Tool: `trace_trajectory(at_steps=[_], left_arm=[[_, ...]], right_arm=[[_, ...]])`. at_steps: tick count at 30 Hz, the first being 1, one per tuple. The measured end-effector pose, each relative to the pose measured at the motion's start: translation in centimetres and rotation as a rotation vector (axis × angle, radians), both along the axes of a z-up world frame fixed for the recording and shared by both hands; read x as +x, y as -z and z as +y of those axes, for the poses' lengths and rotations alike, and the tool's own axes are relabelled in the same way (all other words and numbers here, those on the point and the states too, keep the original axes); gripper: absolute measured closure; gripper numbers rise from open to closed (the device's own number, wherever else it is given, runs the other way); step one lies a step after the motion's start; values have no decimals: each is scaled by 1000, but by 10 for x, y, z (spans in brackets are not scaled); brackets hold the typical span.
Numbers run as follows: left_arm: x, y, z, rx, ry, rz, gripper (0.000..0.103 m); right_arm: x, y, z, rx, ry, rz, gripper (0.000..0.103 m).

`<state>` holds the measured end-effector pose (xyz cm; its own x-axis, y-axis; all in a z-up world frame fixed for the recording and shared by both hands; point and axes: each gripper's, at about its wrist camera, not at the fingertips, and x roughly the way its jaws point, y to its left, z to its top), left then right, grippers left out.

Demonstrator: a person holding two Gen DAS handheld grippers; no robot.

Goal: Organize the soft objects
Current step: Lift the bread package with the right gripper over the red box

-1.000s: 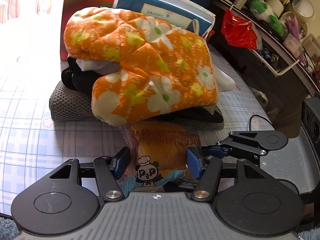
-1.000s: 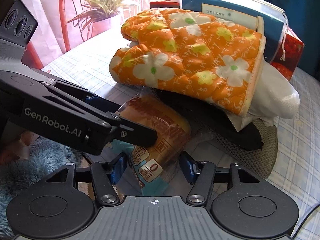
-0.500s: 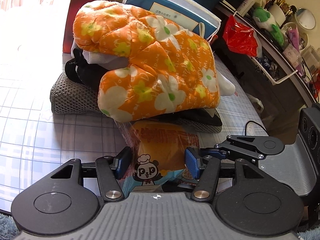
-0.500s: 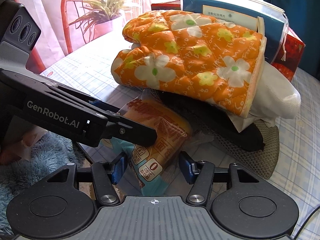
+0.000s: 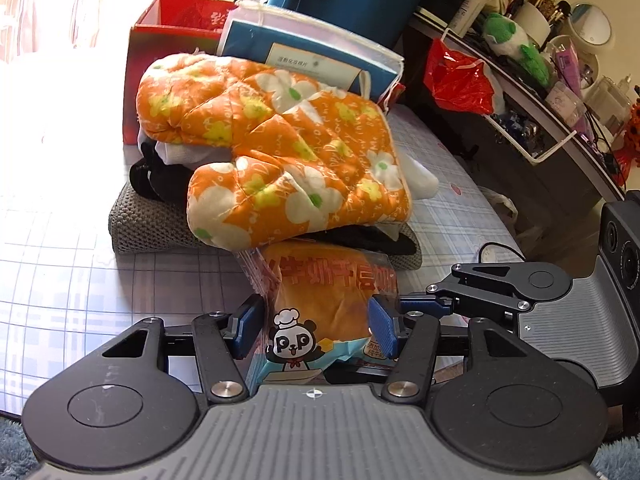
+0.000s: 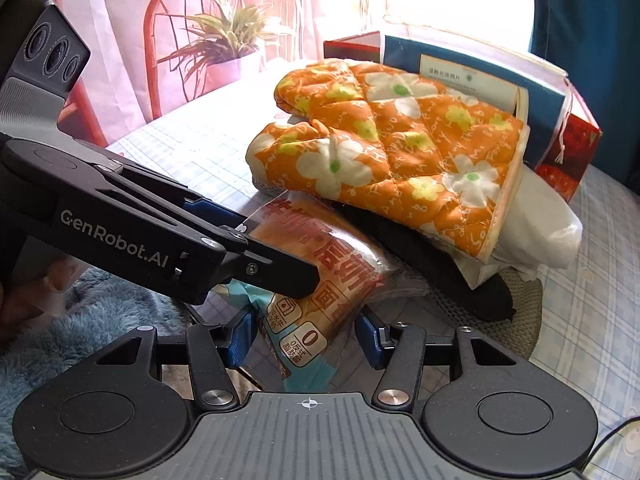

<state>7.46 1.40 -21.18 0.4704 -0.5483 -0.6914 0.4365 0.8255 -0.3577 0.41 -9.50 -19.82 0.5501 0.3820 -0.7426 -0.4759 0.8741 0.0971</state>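
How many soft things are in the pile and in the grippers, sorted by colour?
Orange: 2, the oven mitt and the bread packet
White: 1, a cloth
Black: 1, a cloth
Grey: 1, a knitted mat
Total: 5

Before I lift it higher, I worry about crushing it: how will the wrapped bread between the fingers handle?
The wrapped bread looks puffy, so probably light and easily squashed. Its glossy film wrapper may slip against the left gripper. Its far end sits under the orange oven mitt, which might drag or shift.
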Motion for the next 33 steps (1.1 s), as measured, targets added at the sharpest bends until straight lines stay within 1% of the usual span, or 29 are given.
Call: trace_trajectory(at_steps=[2, 8, 12, 14, 19, 26, 29, 33], left_arm=[[-6, -10, -2, 8, 3, -24, 43], [-22, -48, -6, 32, 21, -177, 43], [-25, -69, -9, 37, 31, -245, 43], [-22, -77, -11, 27, 31, -252, 43], [-15, -98, -9, -34, 24, -272, 43], [-30, -130, -7, -74, 35, -366, 42], [-27, -136, -6, -95, 30, -366, 42], [-14, -139, -9, -101, 40, -362, 42]], right_arm=[[-5, -6, -1, 3, 0, -14, 53], [-15, -36, -3, 24, 7, -124, 53], [-12, -55, -11, 54, 19, -174, 53], [-9, -63, -13, 58, 21, -190, 53], [-5, -87, -22, 59, 20, -249, 53], [-10, -121, -26, 36, -4, -364, 53], [-11, -129, -26, 19, -15, -399, 53], [-1, -134, -27, -12, -24, -421, 53]])
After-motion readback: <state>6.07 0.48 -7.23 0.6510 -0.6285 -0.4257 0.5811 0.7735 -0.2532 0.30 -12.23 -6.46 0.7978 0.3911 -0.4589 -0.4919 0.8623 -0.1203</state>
